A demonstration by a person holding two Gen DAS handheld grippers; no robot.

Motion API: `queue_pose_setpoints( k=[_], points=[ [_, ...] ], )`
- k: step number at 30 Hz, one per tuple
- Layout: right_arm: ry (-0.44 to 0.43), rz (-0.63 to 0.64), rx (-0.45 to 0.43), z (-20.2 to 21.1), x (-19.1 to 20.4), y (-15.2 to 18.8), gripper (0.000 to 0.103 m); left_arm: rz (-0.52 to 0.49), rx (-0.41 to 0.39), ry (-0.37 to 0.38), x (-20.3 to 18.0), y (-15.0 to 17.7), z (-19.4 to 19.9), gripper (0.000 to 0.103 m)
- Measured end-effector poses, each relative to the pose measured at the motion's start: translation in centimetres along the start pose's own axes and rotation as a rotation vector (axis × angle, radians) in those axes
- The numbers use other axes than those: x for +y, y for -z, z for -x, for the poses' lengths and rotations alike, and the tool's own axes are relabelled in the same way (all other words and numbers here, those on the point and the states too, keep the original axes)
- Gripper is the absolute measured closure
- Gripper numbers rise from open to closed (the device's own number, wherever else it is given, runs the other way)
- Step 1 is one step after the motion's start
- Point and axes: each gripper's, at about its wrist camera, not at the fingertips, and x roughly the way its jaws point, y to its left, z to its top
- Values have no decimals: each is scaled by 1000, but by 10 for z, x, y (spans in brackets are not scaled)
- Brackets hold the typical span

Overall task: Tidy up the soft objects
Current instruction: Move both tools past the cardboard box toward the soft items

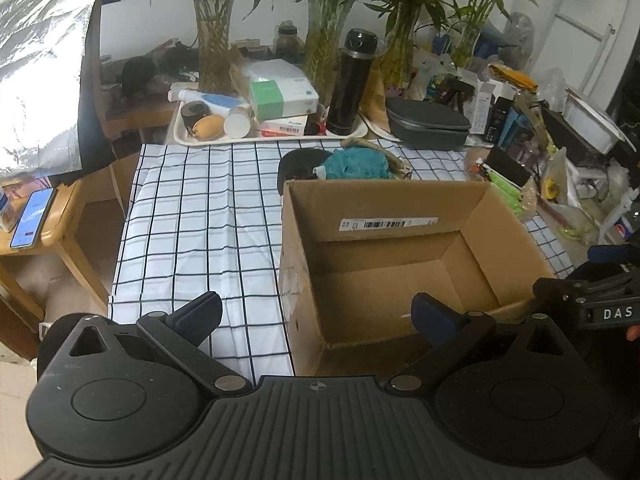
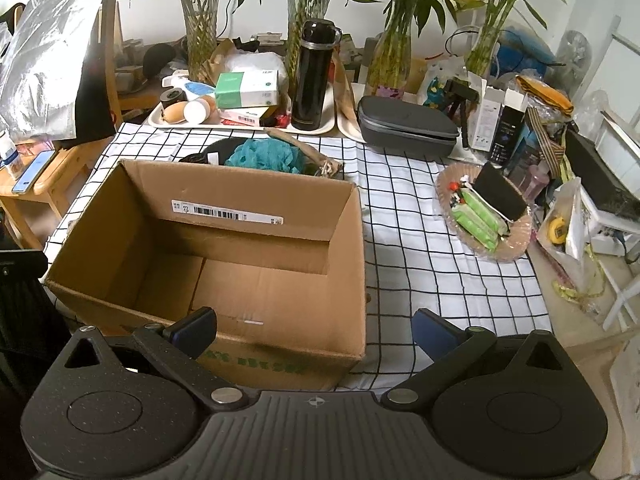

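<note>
An open cardboard box [image 1: 492, 216] [image 2: 344, 264] stands empty on the checked tablecloth [image 1: 200, 220] [image 2: 420, 220]. Behind it lies a pile of soft things: a teal fluffy sponge [image 1: 356, 162] [image 2: 266, 154], a black cap [image 1: 298, 162] [image 2: 208, 154] and a beige cloth piece [image 1: 396, 160] [image 2: 316, 156]. My left gripper [image 1: 318, 314] hangs open over the box's near left corner, holding nothing. My right gripper [image 2: 314, 330] is open and empty over the box's near right corner. The other gripper's body [image 1: 600, 296] shows at the right edge of the left wrist view.
A tray [image 1: 224, 138] [image 2: 160, 122] with a black flask [image 1: 350, 84] [image 2: 314, 76], boxes and small items stands at the back, with glass vases of bamboo [image 1: 214, 36] behind. A grey case [image 2: 408, 126], a basket of green packets [image 2: 484, 216] and clutter fill the right. A phone [image 1: 32, 218] lies on a side table.
</note>
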Motion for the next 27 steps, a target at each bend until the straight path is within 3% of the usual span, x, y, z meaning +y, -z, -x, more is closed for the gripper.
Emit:
queue_pose_setpoints(
  k=[6,12,19,27],
  points=[
    [0,25,1,-3,-2,-7,0,0,-9,17,0,-6,-2,0],
    [-14,66,-4,-6,-7,-19,0,-4,0,-22,1,-12,-8,0],
    [-26,31,-3,-12,-25,-29,0,-26,-7,-49,6,-22,-13,0],
    [-12,-15,2,-21,-47,-34,0,-62,-18,-29,10,-34,-19,0]
  ],
)
